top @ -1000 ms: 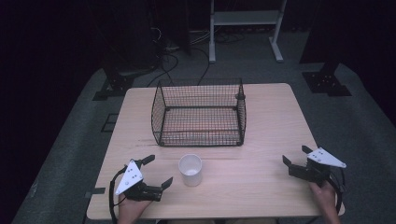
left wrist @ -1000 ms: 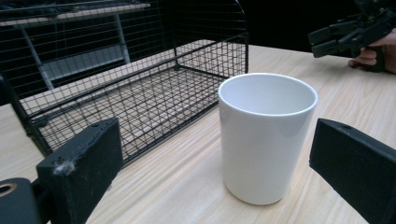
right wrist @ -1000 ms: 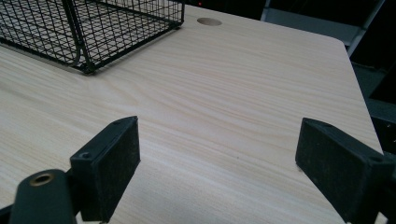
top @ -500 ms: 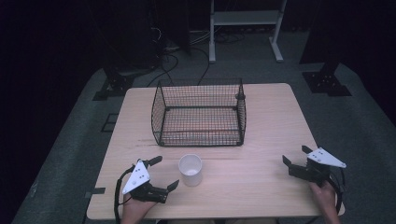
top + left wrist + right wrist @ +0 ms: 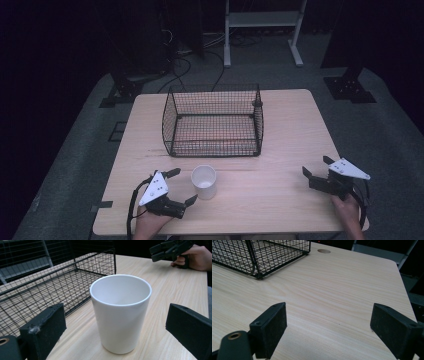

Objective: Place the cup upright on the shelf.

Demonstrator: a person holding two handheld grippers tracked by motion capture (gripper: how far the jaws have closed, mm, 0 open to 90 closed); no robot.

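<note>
High view shows the table [image 5: 280,150] as the largest thing, pale wood, with the wire basket [image 5: 212,121] standing toward its 12 o'clock half, open at the top and with nothing in it. Next in size is the white cup [image 5: 204,181], upright on the bare wood just at the basket's 6 o'clock, close to it but apart from its front wall. The left gripper [image 5: 179,187] sits at the cup's 9 o'clock, jaws spread wide and pointing at it; in the left gripper view the cup [image 5: 120,312] stands between the two black jaws with wood showing on either side, so neither pad touches it yet. The right gripper [image 5: 315,167] waits well away at the table's 4 o'clock, jaws likewise apart and holding nothing, with only wood ahead of them in the right gripper view. The step in hand looks like the approach for a grasp on the cup. The next move probably calls for easing the left gripper a little farther forward until the wall lies squarely between the pads, then closing gently at mid-height, since a smooth tapered wall could slip upward. The cup's long axis runs vertical, mouth pointing straight up, narrower base on the table.
</note>
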